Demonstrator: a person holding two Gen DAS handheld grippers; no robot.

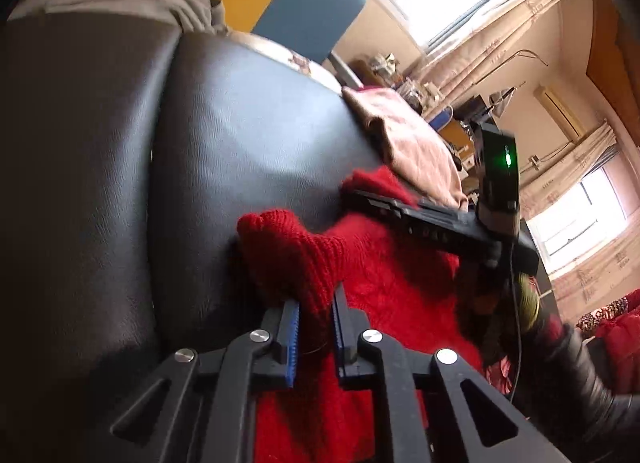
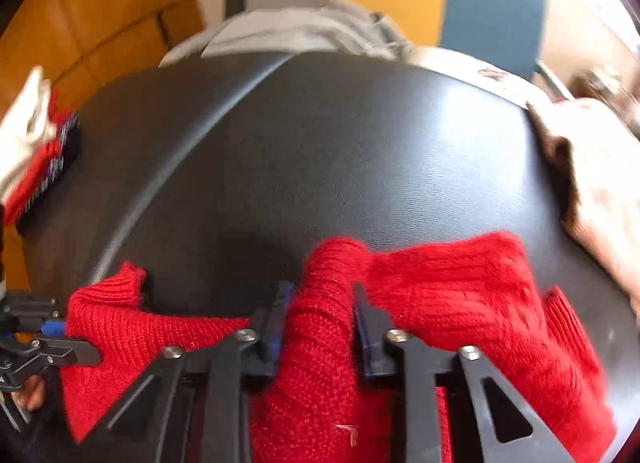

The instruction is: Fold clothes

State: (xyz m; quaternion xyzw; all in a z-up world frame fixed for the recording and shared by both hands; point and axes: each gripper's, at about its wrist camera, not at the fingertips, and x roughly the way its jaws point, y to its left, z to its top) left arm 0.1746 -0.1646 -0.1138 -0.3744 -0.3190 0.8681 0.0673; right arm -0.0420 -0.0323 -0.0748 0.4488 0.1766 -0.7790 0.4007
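Right now your left claw (image 1: 314, 327) is clamped on a bunched fold of the red knit sweater (image 1: 384, 287), and your right claw (image 2: 322, 327) pinches another fold. The sweater lies on the black tabletop (image 2: 320, 151), with a pink cloth (image 2: 600, 183) just beside it.

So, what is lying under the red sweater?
The red sweater lies on a black leather cushion, which shows bare beyond its far edge. Whatever is directly beneath the knit is covered. Both grippers, left and right, pinch its folds.

No text, label, brand or number is legible in either view.
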